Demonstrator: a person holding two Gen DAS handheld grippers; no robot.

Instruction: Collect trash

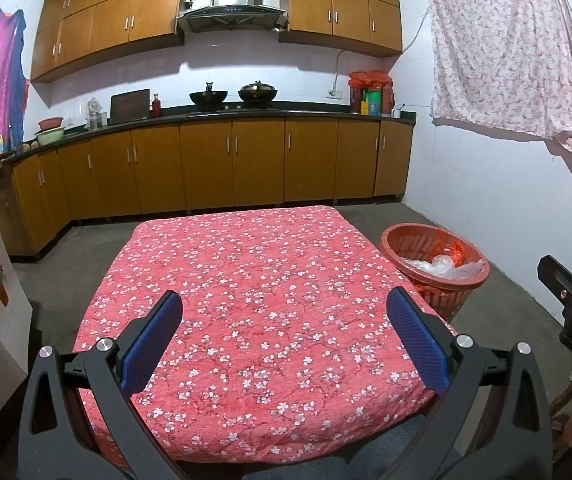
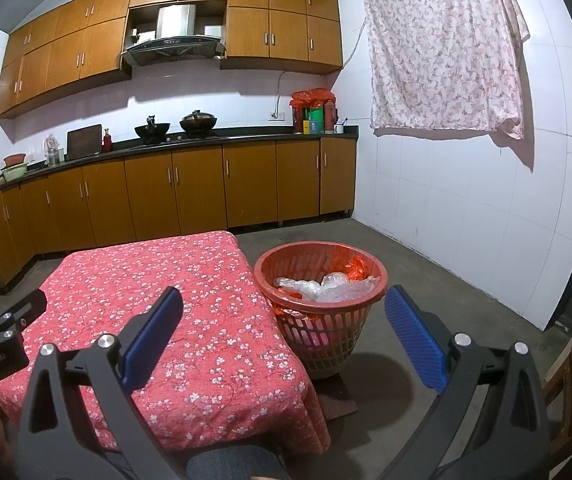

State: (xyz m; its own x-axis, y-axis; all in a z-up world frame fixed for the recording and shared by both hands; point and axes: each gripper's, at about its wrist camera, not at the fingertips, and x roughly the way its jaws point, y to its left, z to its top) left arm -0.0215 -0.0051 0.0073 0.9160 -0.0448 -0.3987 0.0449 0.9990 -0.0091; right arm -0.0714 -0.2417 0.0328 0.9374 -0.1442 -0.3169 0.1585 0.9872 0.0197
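Left gripper point(image 1: 284, 330): held level above the near edge of the table, aimed along its length; jaws spread wide, nothing between the blue pads point(image 1: 152, 344).
Right gripper point(image 2: 282, 330): held off the table's right edge, near its near right corner, aimed toward the basket; jaws spread wide, nothing held.
Relative pose: the two grippers sit side by side, apart; each shows at the margin of the other's view.
Table point(image 1: 246, 280): covered by a red cloth printed with small white blossoms; the cloth hangs over all visible edges.
Basket point(image 2: 378, 280): red plastic, slatted wall, upright on the floor just beside the table's right edge, toward the far right corner.
Trash point(image 2: 326, 286): crumpled clear plastic and an orange-red bag, lying inside the basket.
Writing: "GenRobot.AI" on the left gripper's body, right wrist view; "DAS" partly legible on the right gripper's body, left wrist view, remainder cut off.
Surroundings: wooden kitchen cabinets point(image 1: 230, 164) along the far wall; floral sheet point(image 2: 446, 48) hung on the right wall.
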